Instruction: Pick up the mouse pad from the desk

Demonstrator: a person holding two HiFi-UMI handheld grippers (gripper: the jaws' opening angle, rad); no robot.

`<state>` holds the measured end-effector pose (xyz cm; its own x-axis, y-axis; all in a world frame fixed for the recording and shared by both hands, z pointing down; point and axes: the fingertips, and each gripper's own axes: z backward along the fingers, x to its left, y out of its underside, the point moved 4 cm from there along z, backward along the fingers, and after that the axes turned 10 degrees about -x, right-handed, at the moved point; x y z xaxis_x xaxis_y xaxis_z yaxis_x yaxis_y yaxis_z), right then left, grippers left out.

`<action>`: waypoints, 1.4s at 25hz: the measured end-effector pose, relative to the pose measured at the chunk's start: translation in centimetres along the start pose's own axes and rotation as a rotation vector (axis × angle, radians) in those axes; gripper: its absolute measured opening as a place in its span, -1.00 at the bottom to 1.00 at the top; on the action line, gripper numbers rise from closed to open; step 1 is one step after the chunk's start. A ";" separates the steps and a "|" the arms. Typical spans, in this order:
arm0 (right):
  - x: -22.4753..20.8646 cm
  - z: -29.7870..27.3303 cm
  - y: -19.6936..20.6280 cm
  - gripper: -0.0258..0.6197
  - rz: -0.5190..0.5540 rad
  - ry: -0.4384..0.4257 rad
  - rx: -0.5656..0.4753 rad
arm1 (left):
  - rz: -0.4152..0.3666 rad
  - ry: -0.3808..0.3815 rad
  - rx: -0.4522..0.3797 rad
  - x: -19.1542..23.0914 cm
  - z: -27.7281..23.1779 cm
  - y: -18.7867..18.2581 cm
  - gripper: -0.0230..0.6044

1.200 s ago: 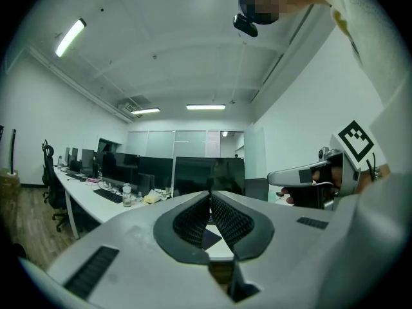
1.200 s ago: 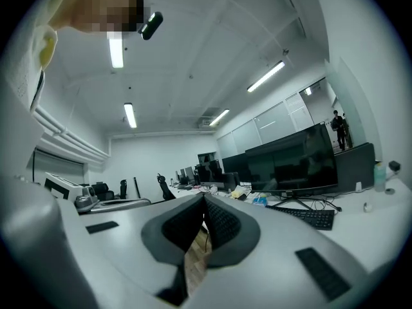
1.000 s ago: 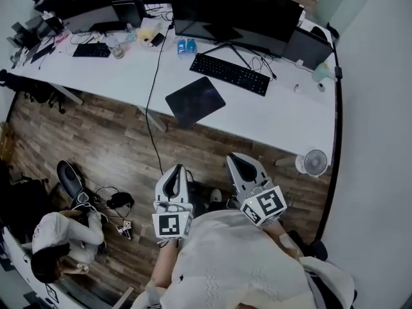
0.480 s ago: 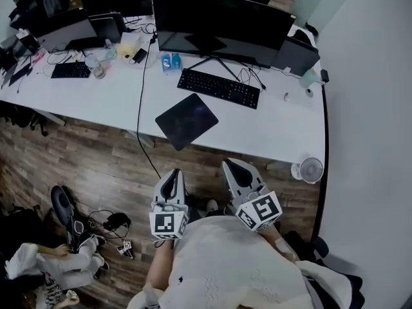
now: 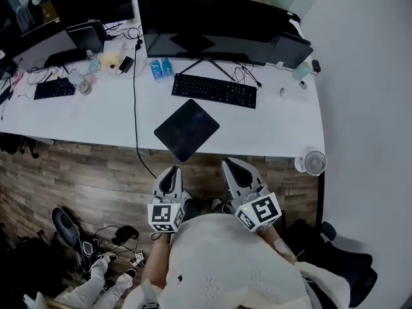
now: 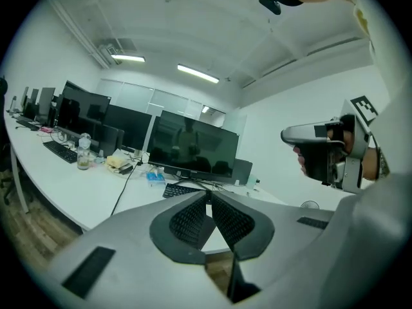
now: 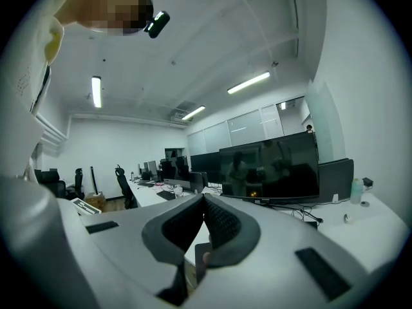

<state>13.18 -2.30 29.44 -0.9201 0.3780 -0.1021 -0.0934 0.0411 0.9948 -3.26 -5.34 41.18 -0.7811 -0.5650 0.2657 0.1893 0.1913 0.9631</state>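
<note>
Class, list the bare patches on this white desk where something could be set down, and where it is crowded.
Bare: right of the mouse pad, in front of the keyboard; left of the black cable. Crowded: the back edge by the monitors.

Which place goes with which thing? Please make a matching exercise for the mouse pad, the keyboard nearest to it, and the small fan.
Things:
1. mouse pad
2. keyboard
3. fan

Places:
A. off the desk, by its right corner
B. just in front of the big monitor
C. at the desk's near edge, turned cornerwise

Pairs: 1-C, 2-B, 3-A
</note>
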 end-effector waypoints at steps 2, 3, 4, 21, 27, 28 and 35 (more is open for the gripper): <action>0.4 -0.9 0.3 -0.92 -0.001 0.021 0.010 | 0.005 0.021 0.030 1.2 -0.3 0.9 -0.86; 0.7 -1.3 0.5 -0.92 -0.002 0.029 0.016 | 0.008 0.029 0.045 1.8 -0.5 1.3 -0.86; 0.9 -1.6 0.8 -0.92 -0.003 0.036 0.020 | 0.011 0.038 0.058 2.3 -0.7 1.7 -0.86; 0.0 -3.0 3.9 -0.92 -0.024 0.111 0.109 | 0.225 0.030 0.215 6.4 -3.1 9.5 -0.62; -0.7 -3.3 5.7 -0.91 -0.043 0.105 0.156 | 0.309 -0.001 0.276 7.0 -3.5 12.9 -0.53; -0.9 -3.3 6.0 -0.92 -0.046 0.106 0.167 | 0.326 -0.007 0.288 7.1 -3.5 13.5 -0.52; -2.3 -3.4 7.4 -0.92 -0.055 0.119 0.215 | 0.411 -0.037 0.339 7.3 -3.7 16.7 -0.47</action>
<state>13.32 -6.00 37.00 -0.9554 0.2588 -0.1425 -0.0734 0.2592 0.9630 -3.61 -9.25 59.39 -0.7046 -0.3613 0.6107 0.2858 0.6432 0.7103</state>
